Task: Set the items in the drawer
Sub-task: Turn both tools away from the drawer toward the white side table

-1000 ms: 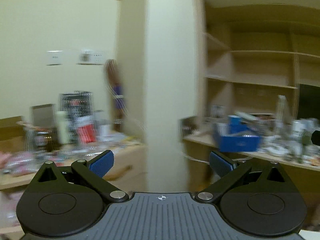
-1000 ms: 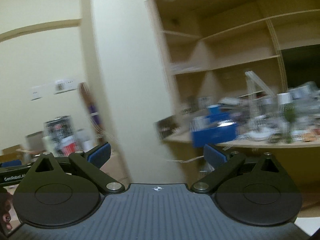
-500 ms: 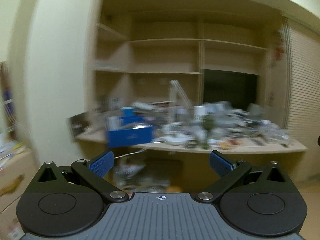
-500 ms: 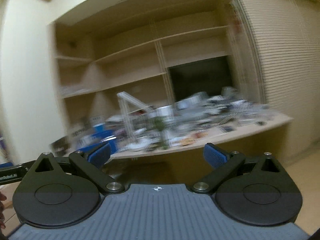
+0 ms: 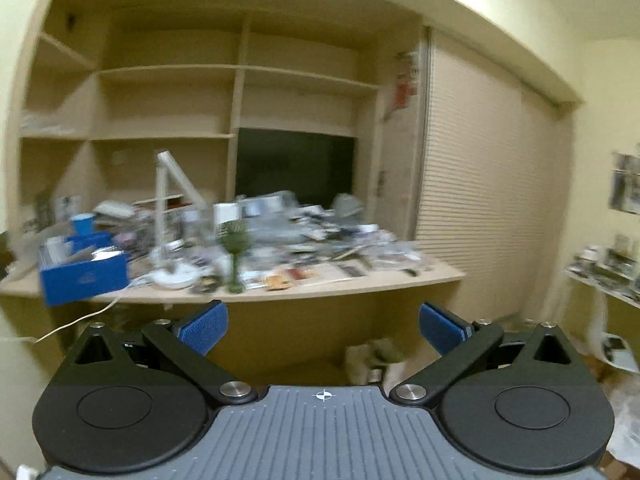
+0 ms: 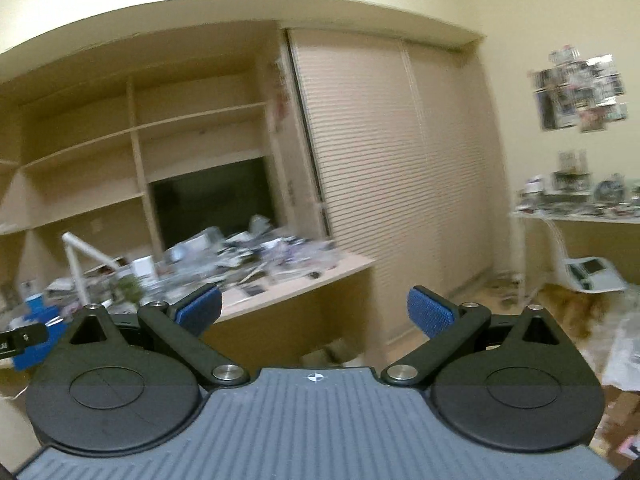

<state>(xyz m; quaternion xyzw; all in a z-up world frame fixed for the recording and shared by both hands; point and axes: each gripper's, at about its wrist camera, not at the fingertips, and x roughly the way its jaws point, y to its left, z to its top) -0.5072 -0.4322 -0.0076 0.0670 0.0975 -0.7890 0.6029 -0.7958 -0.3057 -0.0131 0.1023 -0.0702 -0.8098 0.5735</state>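
Observation:
My left gripper (image 5: 323,326) is open, its blue pads spread wide with nothing between them, held in the air well short of a cluttered wooden desk (image 5: 360,282). My right gripper (image 6: 314,312) is open too and holds nothing; it faces the desk's right end (image 6: 344,268) and a wall of closed blinds (image 6: 400,168). Several small blurred items cover the desk top. No drawer shows in either view.
On the desk stand a blue box (image 5: 82,274), a blue cup (image 5: 83,223), a white desk lamp (image 5: 170,200) and a small green plant (image 5: 234,254). Shelves (image 5: 160,100) rise behind it around a dark screen (image 5: 294,168). A second cluttered table (image 6: 580,210) and white chair (image 6: 592,274) stand right.
Both views have swept to the right, from a pillar and a left-hand table to the shelf desk and the blinds. Both grippers stay open and hold nothing.

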